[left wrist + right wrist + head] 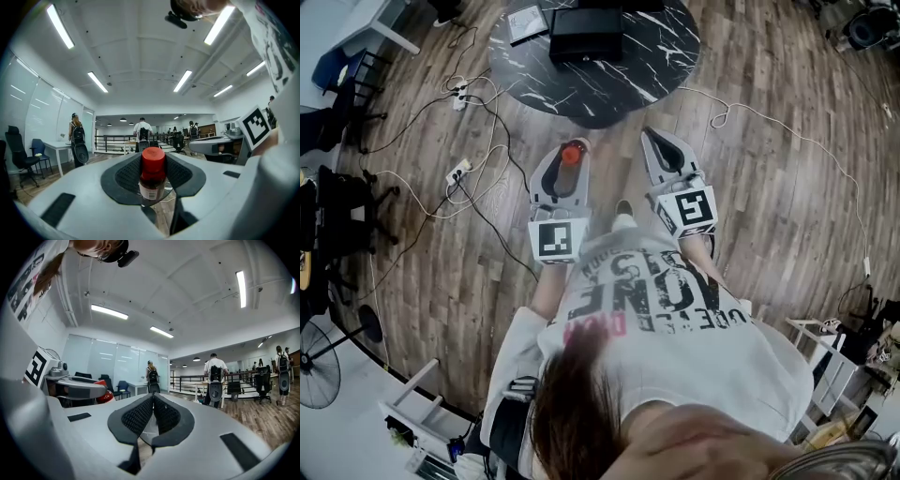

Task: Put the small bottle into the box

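A wooden plank floor (pixel 769 141) fills the head view, with white and black cables (pixel 431 192) trailing over it. At the top stands a round table (pixel 656 56) with a black, white-veined marble top. On it rests the black box (pixel 585 33), with a flat grey item (pixel 527 22) just beside it.

Below, the person's white T-shirt (pixel 675 319) carries large dark letters, of which "ONE" can be made out. The smaller lines and a red patch cannot be read.

Both tools are held out level over the floor, short of the table, and each bears a cube with a black-and-white square marker. The left hand-held gripper (pixel 571 148) is closed partway on the small bottle (pixel 153 173), which stands upright between its pads. The bottle has a red cap, and its white label has print too fine to read. The right hand-held gripper (pixel 153 401) has its pads pressed together and holds nothing.
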### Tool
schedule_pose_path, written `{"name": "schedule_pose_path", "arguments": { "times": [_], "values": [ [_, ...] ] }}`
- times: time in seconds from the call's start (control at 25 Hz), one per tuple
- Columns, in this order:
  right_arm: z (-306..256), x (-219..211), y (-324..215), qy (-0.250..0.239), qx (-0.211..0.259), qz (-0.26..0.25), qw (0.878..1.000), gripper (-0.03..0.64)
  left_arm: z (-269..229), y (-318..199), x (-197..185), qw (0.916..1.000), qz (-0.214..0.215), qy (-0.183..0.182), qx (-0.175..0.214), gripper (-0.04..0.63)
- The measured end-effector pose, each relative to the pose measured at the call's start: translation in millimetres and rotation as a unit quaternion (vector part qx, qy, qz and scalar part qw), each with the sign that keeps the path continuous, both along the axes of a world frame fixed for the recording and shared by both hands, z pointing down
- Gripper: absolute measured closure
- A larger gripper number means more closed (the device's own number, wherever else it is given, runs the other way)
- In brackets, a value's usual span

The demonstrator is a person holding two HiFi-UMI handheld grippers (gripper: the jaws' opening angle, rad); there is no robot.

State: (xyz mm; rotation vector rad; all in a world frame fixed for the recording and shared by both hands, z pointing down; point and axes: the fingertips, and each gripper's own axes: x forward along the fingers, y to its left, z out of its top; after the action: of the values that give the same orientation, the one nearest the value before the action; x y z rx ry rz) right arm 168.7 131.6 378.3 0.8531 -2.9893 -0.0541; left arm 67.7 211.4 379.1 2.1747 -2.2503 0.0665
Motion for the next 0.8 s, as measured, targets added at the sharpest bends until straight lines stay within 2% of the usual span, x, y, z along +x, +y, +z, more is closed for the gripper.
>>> {"name": "schedule_pose_path", "arguments": {
  "times": [0.44, 0.8],
  "values": [
    [7.4, 2.8, -57.1, 0.000, -0.015, -0.014, 1.000, 0.614, 3.1, -51.1, -1.1, 0.9997, -0.023, -0.004, -0.001, 0.456],
    [15.0, 10.7, -69.9, -0.001, -0.026, -0.020, 0.999, 0.614, -2.8, -66.8, -0.4, 0.9993, -0.036, -0.012, 0.004, 0.456]
  ]
}}
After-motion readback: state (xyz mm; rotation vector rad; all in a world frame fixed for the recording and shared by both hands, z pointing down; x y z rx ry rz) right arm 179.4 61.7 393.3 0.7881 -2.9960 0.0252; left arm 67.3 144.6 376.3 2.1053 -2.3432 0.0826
